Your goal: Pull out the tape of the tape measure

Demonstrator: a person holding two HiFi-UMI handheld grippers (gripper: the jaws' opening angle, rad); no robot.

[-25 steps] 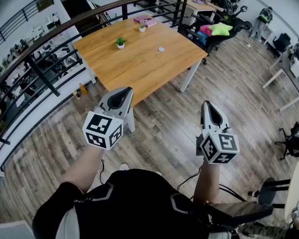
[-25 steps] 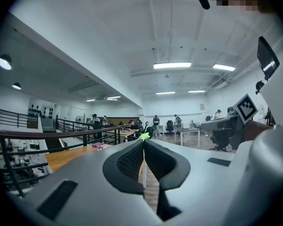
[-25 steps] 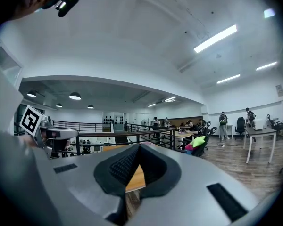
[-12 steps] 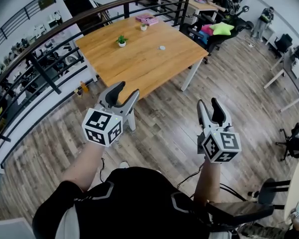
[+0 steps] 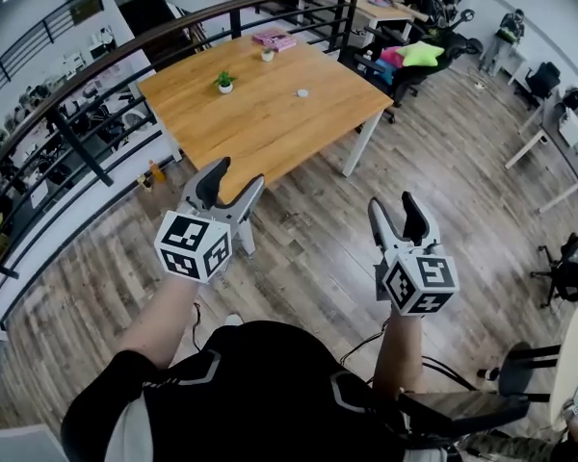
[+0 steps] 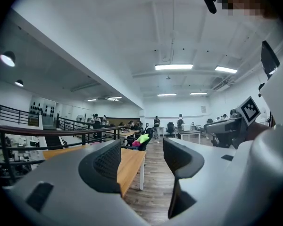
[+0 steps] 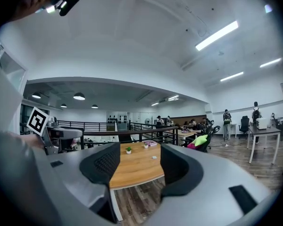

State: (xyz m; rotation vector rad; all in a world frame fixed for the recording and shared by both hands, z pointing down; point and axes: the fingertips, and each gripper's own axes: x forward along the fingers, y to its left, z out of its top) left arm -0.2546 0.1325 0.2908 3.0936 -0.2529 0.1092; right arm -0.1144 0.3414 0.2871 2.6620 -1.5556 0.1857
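Over the floor (image 5: 308,248), my left tongs (image 5: 236,173) and right tongs (image 5: 392,202) have just been spreading, wide and empty. The tape measure (image 5: 302,92) lies on the bench (image 5: 260,123) at twelve o'clock, well apart.

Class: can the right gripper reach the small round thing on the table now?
Probably not: the right gripper, empty jaws just opened, hangs over floor, short of the table and round thing; nothing blocks it.

Bright, even light comes from ceiling strips (image 6: 173,67), so shadows are soft, the darkest under the table (image 5: 270,114) along its near edge. Every view bulges like a fisheye, the railing (image 5: 173,29) curving at the borders. Both gripper views darken to black corners, their foreground slightly soft.
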